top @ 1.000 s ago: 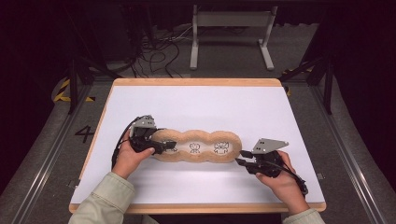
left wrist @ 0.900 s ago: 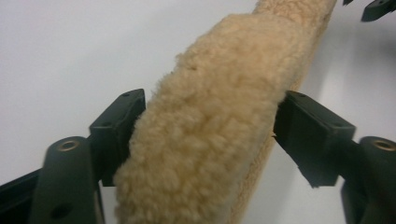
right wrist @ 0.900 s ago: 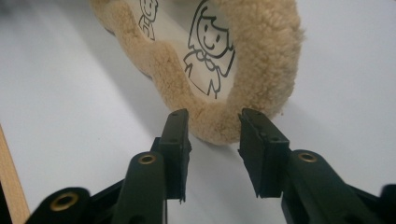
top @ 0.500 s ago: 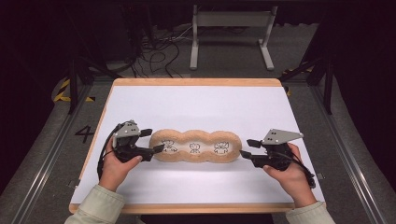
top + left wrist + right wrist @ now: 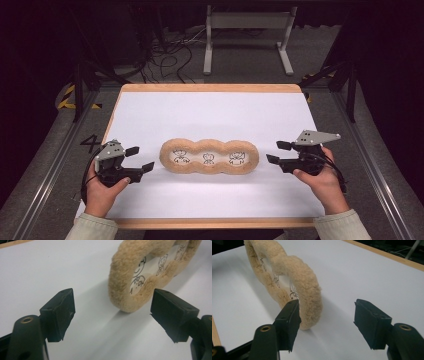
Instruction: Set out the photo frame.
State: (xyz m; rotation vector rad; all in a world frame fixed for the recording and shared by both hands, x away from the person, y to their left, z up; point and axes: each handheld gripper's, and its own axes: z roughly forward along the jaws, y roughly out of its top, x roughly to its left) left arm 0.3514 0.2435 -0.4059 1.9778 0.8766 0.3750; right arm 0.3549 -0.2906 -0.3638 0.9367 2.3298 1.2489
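A tan fuzzy three-lobed frame lies flat on the white table top; its three white windows carry small black drawings. My left gripper stands open just left of the frame's left end, not touching it. My right gripper stands open a little right of the right end. Both pairs of jaws have just been opening, with nothing between them. In the left gripper view the frame's end lies beyond the gap of my left gripper. In the right gripper view the other end sits ahead of my right gripper, towards the left jaw.
The table has a wooden rim. Beyond its far edge stands a grey metal stand amid floor cables. Metal rails run along both sides, with yellow-black tape at the left.
Both grippers have let go of the frame's ends and drawn outward, the left to the left and the right to the right, with their jaws wider. The frame now lies free.
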